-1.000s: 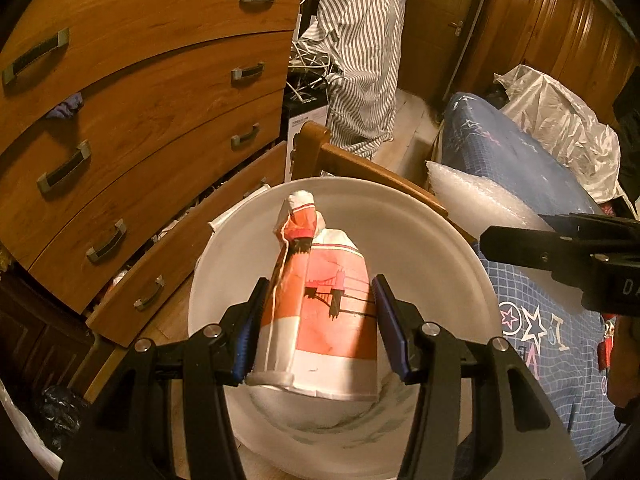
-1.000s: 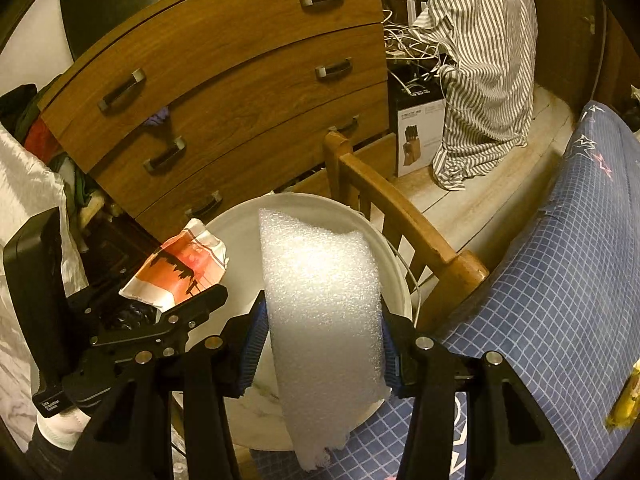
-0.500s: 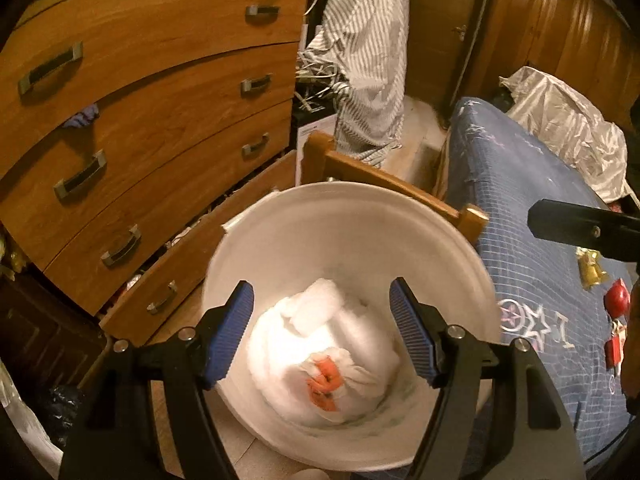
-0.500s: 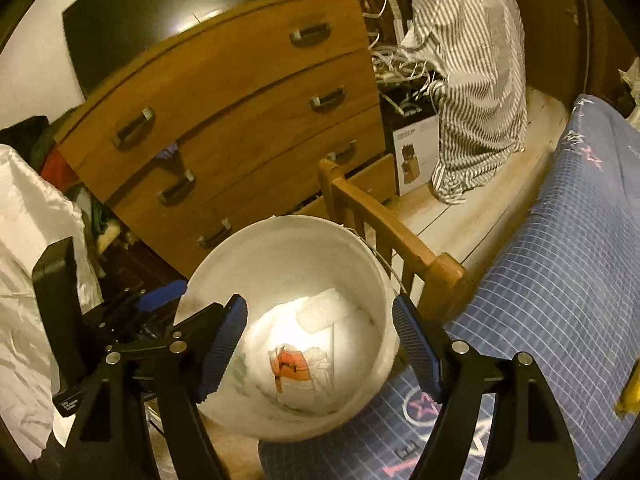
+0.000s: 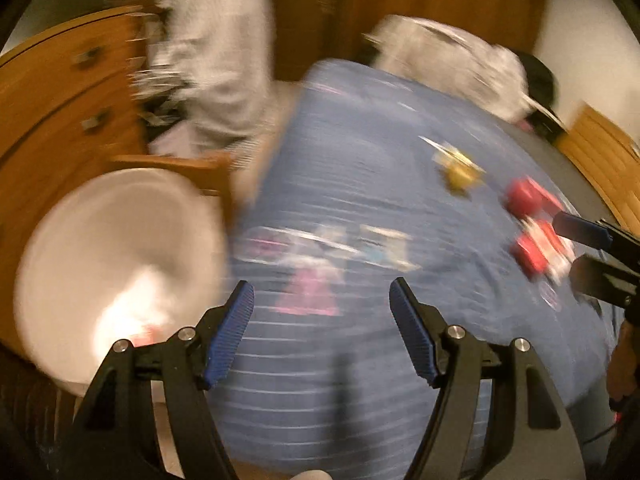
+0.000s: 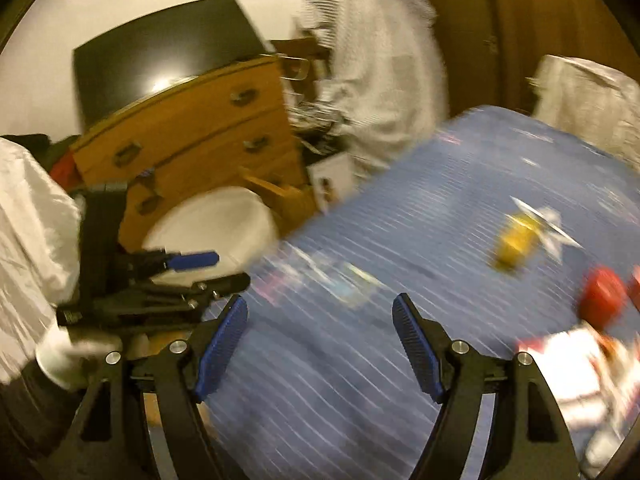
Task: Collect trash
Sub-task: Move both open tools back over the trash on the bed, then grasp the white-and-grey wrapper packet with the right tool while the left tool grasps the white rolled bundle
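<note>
Red and yellow wrappers (image 5: 536,236) lie blurred on the blue bedspread (image 5: 360,160); both grippers (image 5: 322,308) (image 6: 320,320) gape empty.

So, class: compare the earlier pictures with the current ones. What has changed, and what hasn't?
Both tools let go: the orange-printed wrapper and white foam sheet dropped into the white bucket. The left tool and right tool, jaws now open and empty, swung away over the blue bedcover toward the red and yellow litter. Bucket and dresser stayed put.
</note>
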Demonstrator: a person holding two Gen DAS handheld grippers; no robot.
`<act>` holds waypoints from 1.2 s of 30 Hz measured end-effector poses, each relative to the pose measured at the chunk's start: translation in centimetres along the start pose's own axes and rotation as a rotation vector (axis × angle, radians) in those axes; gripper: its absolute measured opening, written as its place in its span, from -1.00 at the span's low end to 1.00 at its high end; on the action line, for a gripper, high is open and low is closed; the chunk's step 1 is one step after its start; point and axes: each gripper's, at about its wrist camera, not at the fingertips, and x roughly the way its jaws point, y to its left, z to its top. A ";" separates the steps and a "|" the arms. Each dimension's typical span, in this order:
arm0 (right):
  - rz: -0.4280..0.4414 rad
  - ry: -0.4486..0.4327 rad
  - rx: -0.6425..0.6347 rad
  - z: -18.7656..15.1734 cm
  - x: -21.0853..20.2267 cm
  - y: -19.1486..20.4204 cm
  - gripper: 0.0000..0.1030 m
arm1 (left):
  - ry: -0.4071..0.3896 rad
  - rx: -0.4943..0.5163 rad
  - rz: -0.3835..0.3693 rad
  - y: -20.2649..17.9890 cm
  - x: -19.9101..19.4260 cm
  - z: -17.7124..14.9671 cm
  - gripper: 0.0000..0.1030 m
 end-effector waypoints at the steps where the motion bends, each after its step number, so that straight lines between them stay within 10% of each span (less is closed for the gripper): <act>1: -0.039 0.007 0.005 -1.7 -1.6 -2.2 0.47 | 0.015 0.031 -0.033 -2.0 0.8 -0.4 0.31; 8: -0.323 0.142 -0.031 -10.0 -10.3 -16.5 0.47 | 0.128 0.258 -0.242 -14.5 5.8 -2.5 0.31; 15: -0.348 0.395 -0.227 -14.4 -11.6 -25.3 0.47 | 0.180 0.477 -0.390 -24.9 8.8 -3.2 0.31; 21: -0.245 0.438 -0.244 -15.1 -9.8 -27.1 0.43 | 0.195 0.592 -0.454 -31.1 11.3 -0.9 0.31; 27: -0.312 0.400 -0.075 -16.8 -12.3 -26.3 -0.24 | 0.238 0.614 -0.427 -33.8 14.4 0.4 0.30; 36: -0.246 0.396 0.190 -21.6 -18.6 -26.3 -0.20 | 0.333 0.578 -0.576 -35.0 12.3 -1.1 0.25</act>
